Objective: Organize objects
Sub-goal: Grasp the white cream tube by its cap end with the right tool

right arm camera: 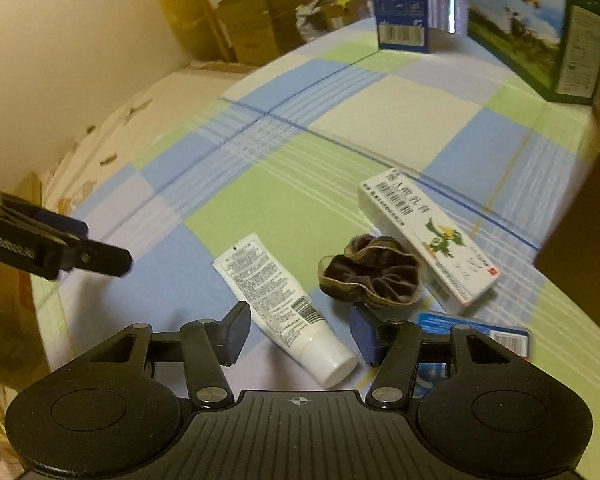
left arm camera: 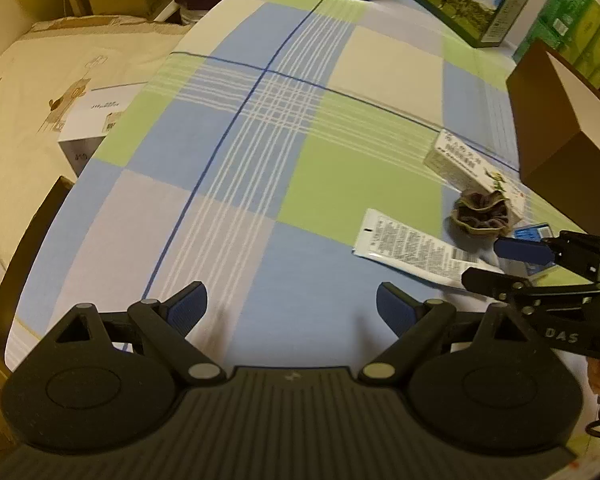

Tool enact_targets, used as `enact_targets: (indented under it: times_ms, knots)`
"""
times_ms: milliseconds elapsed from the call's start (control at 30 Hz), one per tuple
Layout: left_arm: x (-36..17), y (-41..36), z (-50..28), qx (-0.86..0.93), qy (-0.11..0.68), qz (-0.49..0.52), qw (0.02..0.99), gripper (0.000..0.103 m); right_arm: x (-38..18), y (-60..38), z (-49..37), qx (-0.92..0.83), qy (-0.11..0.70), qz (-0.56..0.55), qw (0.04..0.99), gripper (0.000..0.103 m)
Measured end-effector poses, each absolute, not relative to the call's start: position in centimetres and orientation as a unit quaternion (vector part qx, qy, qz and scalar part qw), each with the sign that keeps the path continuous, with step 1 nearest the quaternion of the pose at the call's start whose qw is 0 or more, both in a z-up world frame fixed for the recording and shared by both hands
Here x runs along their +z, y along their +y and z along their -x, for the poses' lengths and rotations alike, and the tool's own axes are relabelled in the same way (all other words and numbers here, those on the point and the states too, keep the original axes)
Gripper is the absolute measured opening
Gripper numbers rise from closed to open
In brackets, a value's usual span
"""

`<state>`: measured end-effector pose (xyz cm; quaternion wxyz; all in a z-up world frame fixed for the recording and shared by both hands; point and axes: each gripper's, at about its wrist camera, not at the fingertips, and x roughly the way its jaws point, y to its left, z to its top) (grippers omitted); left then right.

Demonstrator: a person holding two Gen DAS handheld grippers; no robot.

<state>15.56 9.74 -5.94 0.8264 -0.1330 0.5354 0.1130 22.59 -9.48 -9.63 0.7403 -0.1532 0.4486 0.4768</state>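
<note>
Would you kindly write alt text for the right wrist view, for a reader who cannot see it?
The open right gripper hangs over a white plastic tube lying on a blue, green and white checked tablecloth. Beside the tube are a dark ruffled fabric scrunchie and a long white carton; the left gripper enters at the left edge.

A counter (right arm camera: pixel 400 120) under a checked cloth of blue, green and white carries everything. Near its close edge lie a white tube (right arm camera: pixel 284 312), a dark ruffled scrunchie (right arm camera: pixel 374 276), a long white carton (right arm camera: pixel 428 236) touching the scrunchie, and a flat blue packet (right arm camera: pixel 504 336) — partly hidden. At the far end stand a blue box (right arm camera: pixel 402 28) and a green landscape-printed box (right arm camera: pixel 540 52); a brown cardboard box (left arm camera: pixel 560 120) sits on the right.
</note>
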Motion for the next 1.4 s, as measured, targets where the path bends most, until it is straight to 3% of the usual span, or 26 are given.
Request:
enact_targets:
  times_ms: [500,733,967,1400]
  knots:
    - [-8.0,11.6,-15.7,0.131,0.551,0.135,0.813,0.09,-11.2,-7.7,-20.1,0.505,0.457,0.188,0.708,0.051]
    - [-8.6,11.7,-15.5,0.132,0.557,0.133,0.809,0.09,-11.7,-6.2,-19.6,0.507,0.435,0.218,0.711,0.038]
    - [-8.6,11.6,-15.4,0.129,0.556,0.131,0.811,0.09,-11.8,-5.8,-18.5,0.503,0.418,0.236,0.719,0.035]
    - [-7.2,10.2,-16.5,0.103,0.542,0.108,0.827,0.089,-6.7,-10.6,-19.4,0.479,0.391,0.119,0.777,0.033]
